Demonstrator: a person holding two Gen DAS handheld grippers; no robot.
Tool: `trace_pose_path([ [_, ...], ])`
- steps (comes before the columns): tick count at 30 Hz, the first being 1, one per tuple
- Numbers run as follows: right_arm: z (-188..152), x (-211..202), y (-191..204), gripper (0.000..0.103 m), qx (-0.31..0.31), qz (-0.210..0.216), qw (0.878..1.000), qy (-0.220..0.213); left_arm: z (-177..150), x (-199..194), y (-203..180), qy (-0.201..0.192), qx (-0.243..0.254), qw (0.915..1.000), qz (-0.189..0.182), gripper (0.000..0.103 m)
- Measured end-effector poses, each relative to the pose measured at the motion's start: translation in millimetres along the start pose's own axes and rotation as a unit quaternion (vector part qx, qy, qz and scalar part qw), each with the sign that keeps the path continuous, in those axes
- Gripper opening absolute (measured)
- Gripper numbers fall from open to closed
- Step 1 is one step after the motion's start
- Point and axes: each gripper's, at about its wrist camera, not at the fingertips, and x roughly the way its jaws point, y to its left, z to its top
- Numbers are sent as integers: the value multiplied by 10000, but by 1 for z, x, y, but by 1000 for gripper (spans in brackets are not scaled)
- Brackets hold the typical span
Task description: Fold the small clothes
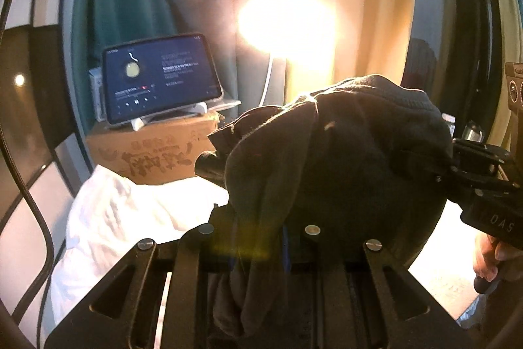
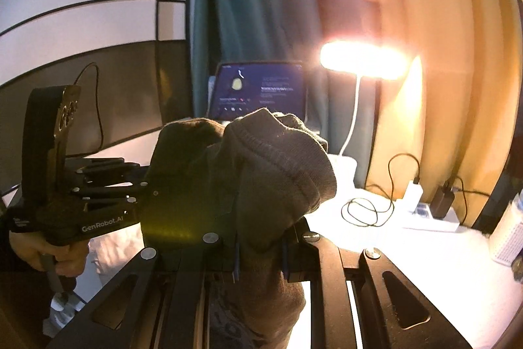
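Note:
A dark knitted garment (image 1: 330, 159) with a ribbed hem hangs bunched in the air between both grippers. My left gripper (image 1: 258, 237) is shut on one part of it; cloth drapes over its fingers and hides them. My right gripper (image 2: 261, 247) is shut on the ribbed hem (image 2: 278, 165), and cloth hangs down between its jaws. In the left wrist view the right gripper (image 1: 483, 185) comes in from the right, its tips buried in the cloth. In the right wrist view the left gripper (image 2: 98, 192) comes in from the left.
A white bed surface (image 2: 408, 267) lies below, with a white pillow (image 1: 114, 218) at the left. A tablet (image 1: 160, 77) stands on a cardboard box (image 1: 153, 152) at the back. A bright lamp (image 2: 362, 59), cables (image 2: 369, 208) and chargers (image 2: 441, 198) sit at the right. Curtains hang behind.

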Motion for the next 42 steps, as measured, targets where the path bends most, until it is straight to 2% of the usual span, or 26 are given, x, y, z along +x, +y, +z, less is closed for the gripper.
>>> trace_pose_path([
  [26, -29, 102, -61, 18, 559, 35, 9953, 792, -4, 111, 24, 931, -28, 9956, -63, 18],
  [42, -61, 161, -102, 18, 1056, 108, 9849, 1368, -16, 176, 32, 1564, -143, 9875, -130, 18],
])
